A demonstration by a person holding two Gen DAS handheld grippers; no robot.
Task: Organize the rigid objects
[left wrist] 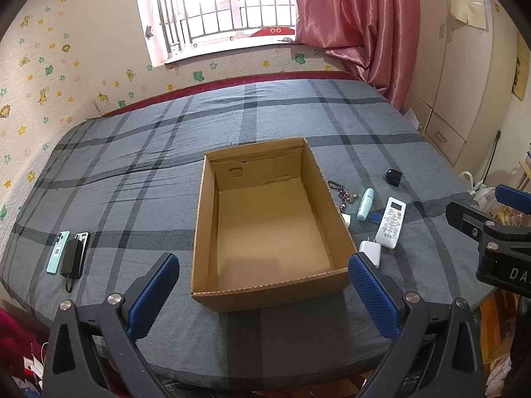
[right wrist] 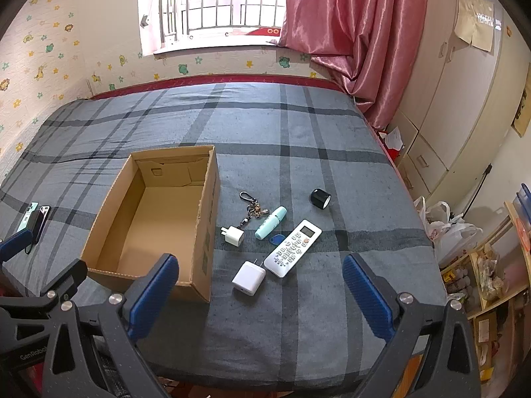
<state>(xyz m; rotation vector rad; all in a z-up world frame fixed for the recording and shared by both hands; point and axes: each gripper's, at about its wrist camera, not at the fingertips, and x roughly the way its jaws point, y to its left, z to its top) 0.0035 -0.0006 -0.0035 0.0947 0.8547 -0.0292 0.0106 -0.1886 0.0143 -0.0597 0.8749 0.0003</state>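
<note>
An open, empty cardboard box [left wrist: 335,195] [right wrist: 207,219] sits on the plaid bed. Right of it lie a white remote [right wrist: 293,248] [left wrist: 391,223], a large white charger [right wrist: 249,278] [left wrist: 370,251], a small white plug [right wrist: 233,235], a mint tube [right wrist: 270,223] [left wrist: 365,204], a blue tag [right wrist: 276,239], a keychain [right wrist: 250,206] and a black cap [right wrist: 320,198] [left wrist: 393,177]. Left of the box lie two phones and a black power bank [left wrist: 70,255] [right wrist: 36,220]. My left gripper [left wrist: 264,293] is open before the box. My right gripper [right wrist: 260,295] is open, just short of the large charger.
The bed [right wrist: 298,126] fills the middle, with a window and pink curtain [right wrist: 351,33] behind. A wardrobe [right wrist: 458,99] stands at right, with plastic bags [right wrist: 448,229] and shelves [right wrist: 491,282] beside the bed's right edge.
</note>
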